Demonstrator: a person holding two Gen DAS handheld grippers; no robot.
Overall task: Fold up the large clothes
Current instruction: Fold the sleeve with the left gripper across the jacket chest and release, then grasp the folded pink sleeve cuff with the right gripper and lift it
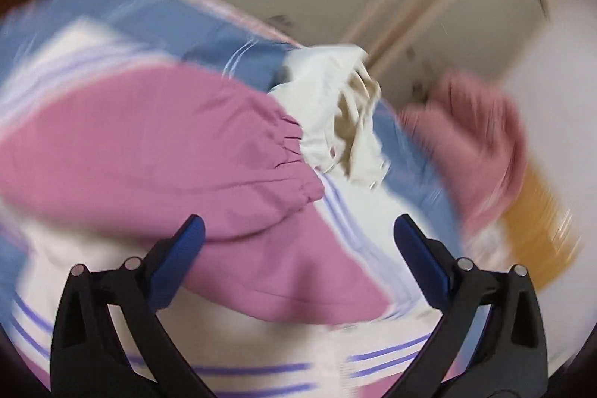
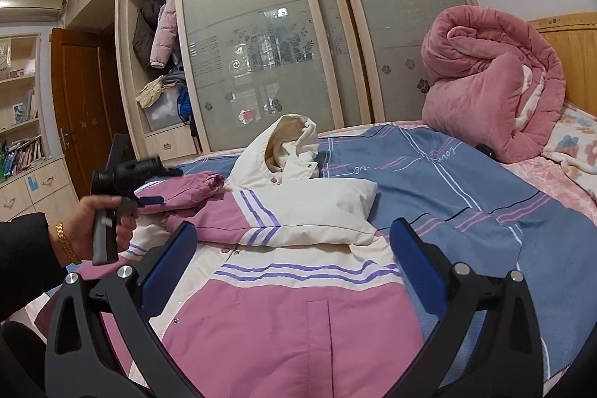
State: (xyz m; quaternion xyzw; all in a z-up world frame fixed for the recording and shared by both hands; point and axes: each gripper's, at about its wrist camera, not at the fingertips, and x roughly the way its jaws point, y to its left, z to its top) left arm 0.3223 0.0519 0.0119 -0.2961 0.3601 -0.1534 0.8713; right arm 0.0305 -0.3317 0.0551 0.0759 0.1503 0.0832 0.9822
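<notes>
A blue striped bedsheet (image 2: 466, 181) is spread over the bed, with a rolled pink quilt (image 2: 492, 77) at two o'clock in the right wrist view. The pink and white jacket (image 2: 283, 304) is laid flat on it, centre to six o'clock, hood (image 2: 287, 148) at twelve. The right gripper (image 2: 293, 254) is held released above it. The left gripper (image 1: 298, 245) is spread wide over a folded-in pink sleeve (image 1: 156, 144), nothing grasped.

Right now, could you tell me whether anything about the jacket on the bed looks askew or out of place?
Yes: the jacket's hood stands up crumpled instead of lying flat, and the pink sleeve lies bunched and crooked across the chest. The jacket otherwise lies flat on the blue bedspread.
</notes>
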